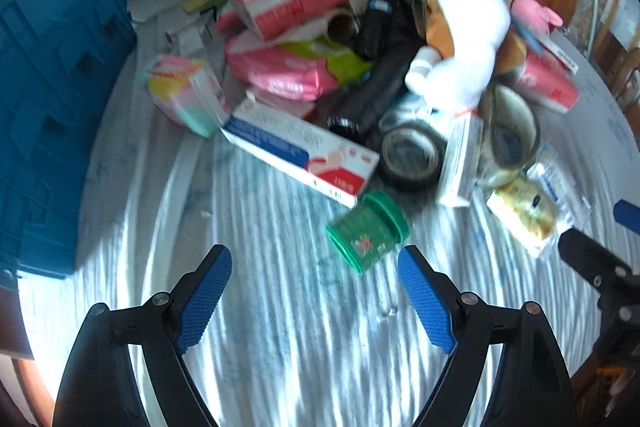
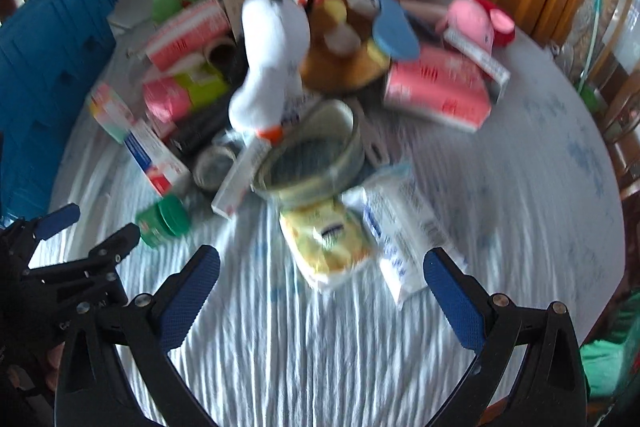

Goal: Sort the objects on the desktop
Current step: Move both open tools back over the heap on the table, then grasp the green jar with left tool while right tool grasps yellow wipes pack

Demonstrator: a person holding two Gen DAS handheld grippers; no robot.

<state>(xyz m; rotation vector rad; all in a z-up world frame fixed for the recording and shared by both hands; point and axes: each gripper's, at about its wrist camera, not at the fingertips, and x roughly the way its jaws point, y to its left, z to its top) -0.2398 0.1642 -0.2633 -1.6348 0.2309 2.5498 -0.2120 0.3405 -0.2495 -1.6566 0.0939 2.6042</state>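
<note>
Lying ahead of the left gripper's (image 1: 315, 263) gaping jaws, green jar (image 1: 366, 235); right gripper (image 2: 322, 265) likewise agape

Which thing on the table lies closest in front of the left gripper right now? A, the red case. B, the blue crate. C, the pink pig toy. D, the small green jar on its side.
D: in the left wrist view the green jar lies on its side just ahead of the open left gripper, nearer than anything else in the pile.
</note>
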